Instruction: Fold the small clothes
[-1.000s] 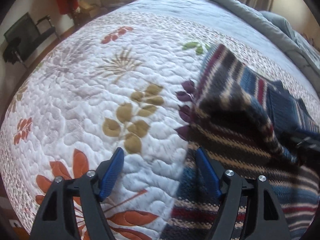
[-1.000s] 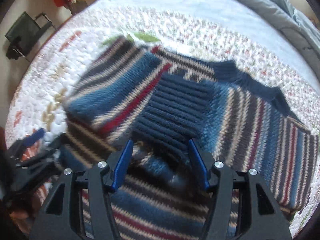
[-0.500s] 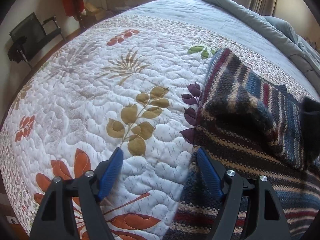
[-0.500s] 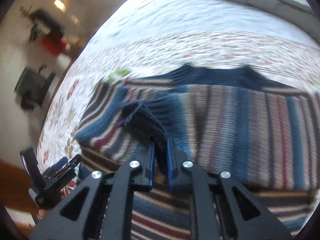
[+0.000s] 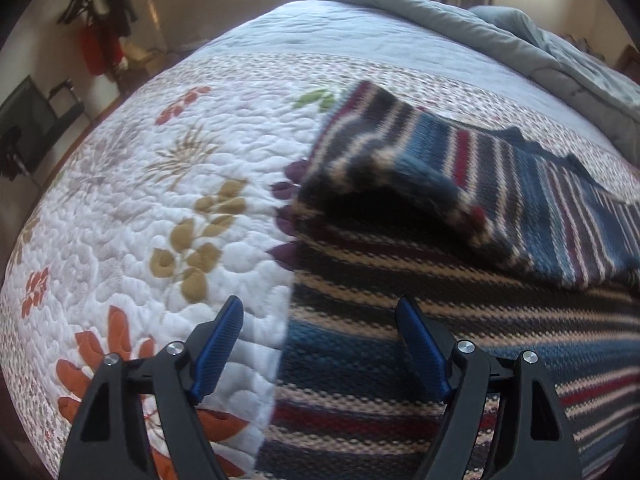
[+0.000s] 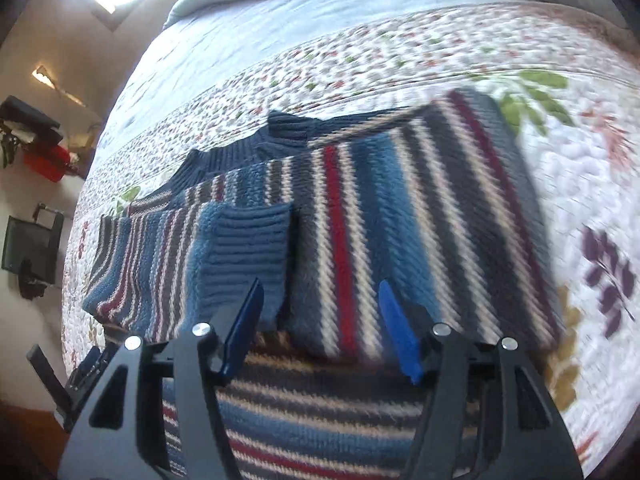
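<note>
The sweater (image 6: 360, 240) lies on the quilt (image 5: 140, 200), sleeves folded in. Thick, soft knit; pinch the hem edge. Left gripper (image 5: 320, 348) and right gripper (image 6: 320, 332) are both opening, empty.

You have one striped knit sweater (image 6: 360, 220) with two sleeves folded across it, lying on one bed under one floral quilt (image 5: 160, 200) and one grey duvet (image 5: 500, 40), two grippers, left (image 5: 318, 344) and right (image 6: 320, 324), and one black chair (image 5: 28, 128).
</note>
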`<state>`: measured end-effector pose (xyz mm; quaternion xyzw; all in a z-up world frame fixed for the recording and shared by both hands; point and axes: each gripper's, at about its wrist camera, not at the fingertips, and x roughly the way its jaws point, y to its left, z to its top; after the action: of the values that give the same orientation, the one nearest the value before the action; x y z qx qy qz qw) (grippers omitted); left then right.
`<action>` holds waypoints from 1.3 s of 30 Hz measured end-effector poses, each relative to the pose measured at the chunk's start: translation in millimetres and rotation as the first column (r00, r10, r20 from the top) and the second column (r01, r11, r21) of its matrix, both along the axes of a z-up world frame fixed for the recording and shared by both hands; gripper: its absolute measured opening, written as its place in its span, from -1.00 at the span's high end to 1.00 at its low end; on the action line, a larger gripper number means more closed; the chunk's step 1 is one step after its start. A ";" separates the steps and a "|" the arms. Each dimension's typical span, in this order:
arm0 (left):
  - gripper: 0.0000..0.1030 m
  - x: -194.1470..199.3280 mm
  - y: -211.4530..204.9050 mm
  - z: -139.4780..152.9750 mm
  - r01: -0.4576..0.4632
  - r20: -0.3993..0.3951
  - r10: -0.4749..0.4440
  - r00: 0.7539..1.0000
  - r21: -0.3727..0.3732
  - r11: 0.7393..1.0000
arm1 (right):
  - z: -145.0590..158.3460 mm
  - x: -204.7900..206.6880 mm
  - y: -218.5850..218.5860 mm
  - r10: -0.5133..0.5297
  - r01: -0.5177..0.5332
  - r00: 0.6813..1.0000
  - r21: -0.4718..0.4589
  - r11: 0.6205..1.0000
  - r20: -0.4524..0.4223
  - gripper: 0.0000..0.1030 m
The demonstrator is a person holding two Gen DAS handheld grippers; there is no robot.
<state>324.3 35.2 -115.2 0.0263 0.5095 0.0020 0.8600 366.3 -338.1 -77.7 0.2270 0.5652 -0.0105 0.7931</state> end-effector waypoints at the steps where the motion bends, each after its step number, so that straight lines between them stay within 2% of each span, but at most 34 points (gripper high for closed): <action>1: -0.55 -1.2 -2.7 -0.4 0.005 -0.003 -0.005 1.000 -0.002 1.000 | -4.7 8.5 4.0 0.012 -0.012 1.000 0.014 1.000 -0.007 -0.18; 3: -0.55 -1.0 -3.6 -2.7 0.010 -0.009 -0.010 1.000 -0.008 1.000 | -10.9 15.9 11.6 0.029 -0.029 0.999 0.028 0.999 -0.023 -0.18; 5: -0.55 0.6 -3.1 -4.8 0.012 -0.015 -0.012 1.000 -0.018 1.000 | -18.4 25.8 19.0 0.048 -0.047 0.998 0.025 0.999 -0.040 -0.05; 7: -0.56 2.1 0.2 -6.0 0.008 -0.022 -0.009 1.000 -0.037 0.999 | -21.6 34.1 28.3 0.072 -0.072 0.997 0.002 0.997 -0.036 0.46; 8: -0.56 3.0 2.2 -6.3 0.003 -0.027 -0.004 1.000 -0.052 0.999 | -20.3 36.7 31.9 0.085 -0.085 0.996 0.002 0.996 -0.023 0.59; 9: -0.56 3.6 3.2 -6.6 -0.001 -0.029 -0.001 1.000 -0.060 0.998 | -18.5 37.8 32.7 0.092 -0.092 0.996 0.002 0.996 -0.008 0.80; 10: -0.56 4.3 5.6 -6.4 -0.007 -0.031 0.005 1.000 -0.071 0.997 | -13.8 39.1 35.2 0.107 -0.107 0.994 -0.014 0.994 0.015 0.88; 12: -0.56 4.5 7.1 -6.1 -0.013 -0.030 0.010 1.000 -0.077 0.997 | -4.5 40.8 35.6 0.122 -0.121 0.991 -0.018 0.992 0.055 0.89; 15: -0.57 3.9 6.4 -6.0 -0.014 -0.029 0.012 0.999 -0.069 0.997 | 20.0 41.6 25.4 0.100 -0.099 0.982 -0.015 0.995 0.162 0.90; 16: -0.58 4.1 5.8 -6.0 -0.015 -0.027 0.013 1.000 -0.067 0.998 | 28.9 42.6 20.0 0.078 -0.075 0.976 -0.023 0.997 0.203 0.90; 18: -0.62 4.1 4.2 -7.4 -0.014 -0.024 0.013 1.000 -0.060 0.998 | 34.5 47.6 8.2 0.019 -0.006 0.972 -0.054 0.999 0.233 0.90; 22: -0.67 3.6 -2.5 -12.3 -0.004 -0.018 0.003 1.000 -0.022 1.000 | 0.5 58.4 1.8 0.016 -0.011 0.995 -0.054 0.998 0.102 0.87; 24: -0.67 3.6 -3.1 -12.4 -0.001 -0.017 0.000 1.000 -0.015 1.000 | -12.6 57.2 3.5 0.022 -0.016 0.998 -0.086 0.996 0.061 0.71; 25: -0.67 3.7 -2.6 -12.1 -0.001 -0.018 0.000 1.000 -0.018 1.000 | -14.3 54.5 2.5 0.012 -0.007 0.998 -0.086 0.996 0.062 0.57; 27: -0.67 4.0 -1.2 -11.2 -0.003 -0.024 0.003 1.000 -0.025 1.000 | -15.1 47.7 -1.4 -0.017 0.021 0.997 -0.054 0.998 0.073 0.42; 29: -0.67 3.1 -2.9 -10.9 -0.004 -0.026 0.004 1.000 -0.023 1.000 | -17.9 40.7 -3.1 -0.022 0.025 0.997 -0.029 0.999 0.074 0.42; 32: -0.69 3.0 -5.4 -13.3 -0.002 -0.027 0.002 1.000 -0.010 1.000 | -31.8 41.4 -3.5 -0.013 0.015 1.000 -0.054 0.998 0.027 0.48; 36: -0.69 1.5 -3.5 -8.5 0.011 -0.044 -0.011 0.999 -0.014 1.000 | -17.8 30.5 -5.7 -0.036 0.038 0.998 -0.040 0.998 0.044 0.45; 39: -0.69 -4.9 1.8 4.6 0.023 -0.062 -0.025 0.998 -0.042 0.999 | 6.7 -5.8 -4.5 0.002 0.000 0.998 -0.027 1.000 0.067 0.45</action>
<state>319.4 37.0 -110.5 0.0146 0.5358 -0.0196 0.8440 360.5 -342.6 -71.0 0.2162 0.5382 -0.0100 0.8145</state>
